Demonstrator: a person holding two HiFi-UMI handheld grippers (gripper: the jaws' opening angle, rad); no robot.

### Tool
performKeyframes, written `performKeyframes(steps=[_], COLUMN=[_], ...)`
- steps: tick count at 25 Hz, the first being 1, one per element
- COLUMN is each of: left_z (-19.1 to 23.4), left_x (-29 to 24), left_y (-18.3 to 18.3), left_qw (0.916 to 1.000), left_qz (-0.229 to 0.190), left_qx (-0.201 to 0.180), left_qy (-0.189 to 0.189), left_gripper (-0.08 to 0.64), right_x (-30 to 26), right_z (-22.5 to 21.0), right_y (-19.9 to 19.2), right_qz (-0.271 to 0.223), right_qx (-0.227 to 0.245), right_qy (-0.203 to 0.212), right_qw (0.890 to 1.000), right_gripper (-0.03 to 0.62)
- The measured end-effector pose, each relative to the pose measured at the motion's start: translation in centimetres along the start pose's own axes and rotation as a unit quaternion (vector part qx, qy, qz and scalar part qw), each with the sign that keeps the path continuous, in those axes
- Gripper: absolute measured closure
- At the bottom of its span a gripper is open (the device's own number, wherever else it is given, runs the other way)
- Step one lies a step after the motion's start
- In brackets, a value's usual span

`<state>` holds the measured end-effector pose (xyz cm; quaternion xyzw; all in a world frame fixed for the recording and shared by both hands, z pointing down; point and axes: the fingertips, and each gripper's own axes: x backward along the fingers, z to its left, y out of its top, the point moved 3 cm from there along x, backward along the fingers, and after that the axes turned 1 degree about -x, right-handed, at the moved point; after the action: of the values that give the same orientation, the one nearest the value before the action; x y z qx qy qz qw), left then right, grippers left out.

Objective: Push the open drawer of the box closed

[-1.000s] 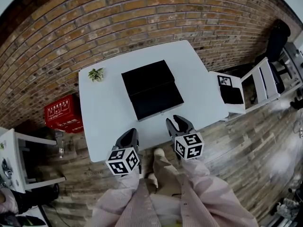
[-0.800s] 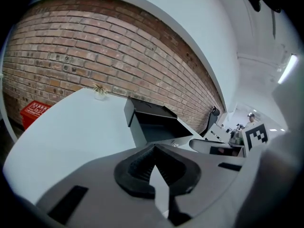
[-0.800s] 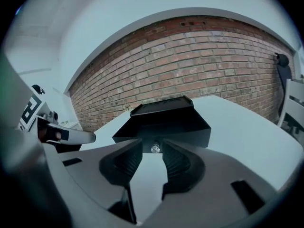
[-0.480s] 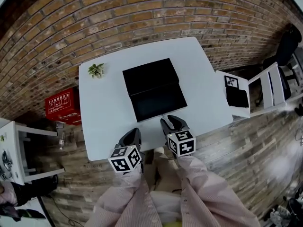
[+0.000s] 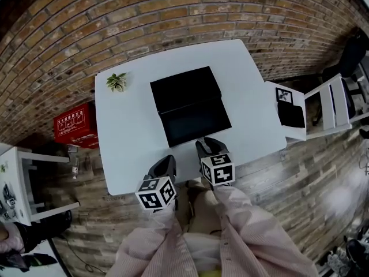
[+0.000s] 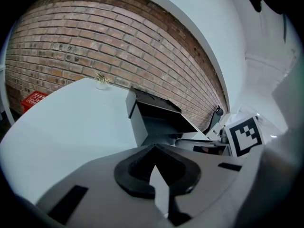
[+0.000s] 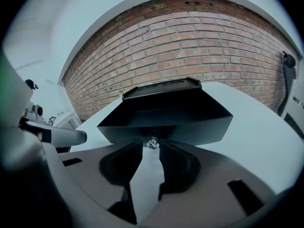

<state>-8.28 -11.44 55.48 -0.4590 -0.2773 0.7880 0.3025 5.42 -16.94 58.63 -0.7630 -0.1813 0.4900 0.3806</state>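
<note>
A black box [image 5: 185,89] lies on the white table [image 5: 127,131], its open drawer [image 5: 196,124] pulled out toward me. My right gripper [image 5: 204,146] sits just in front of the drawer's front panel. In the right gripper view the drawer [image 7: 166,118] fills the middle. Its small shiny knob [image 7: 152,142] is right at the tips of the right gripper [image 7: 152,147], whose jaws stand a little apart. My left gripper [image 5: 167,163] hovers at the table's near edge, left of the drawer, touching nothing. Its jaws [image 6: 155,151] meet at the tips, and the box [image 6: 156,115] lies ahead to its right.
A small potted plant [image 5: 117,81] stands at the table's far left corner. A red case [image 5: 74,130] sits on the floor to the left. White chairs [image 5: 294,111], one with a black pad, stand to the right. A brick wall runs behind the table.
My right gripper has moved forward and left, up to the drawer's front. The left gripper has stayed near the table's edge.
</note>
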Motion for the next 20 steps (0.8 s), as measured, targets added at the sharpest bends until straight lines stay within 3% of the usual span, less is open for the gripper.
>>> performKeyframes(steps=[4,7,20], left_z=[0.0,0.3,1.0], left_x=[-0.1,-0.1,-0.5], left_y=[-0.1,-0.2,0.5], left_qw=[0.9999,0.9998,0.9997], left_qz=[0.010,0.014,0.019], left_qx=[-0.001,-0.001,-0.001], left_qy=[-0.009,-0.011,-0.018], left_gripper=[0.566,0.566,0.566], right_x=[-0.2,-0.3,-0.2], right_z=[0.0,-0.1,0.3], right_y=[-0.1,-0.1,0.3], right_qz=[0.010,0.013,0.013], right_qx=[-0.003,-0.001,-0.011], right_qy=[-0.016,-0.028,-0.039], right_qw=[1.000,1.000,0.999], right_gripper=[0.480,0.515,0.517])
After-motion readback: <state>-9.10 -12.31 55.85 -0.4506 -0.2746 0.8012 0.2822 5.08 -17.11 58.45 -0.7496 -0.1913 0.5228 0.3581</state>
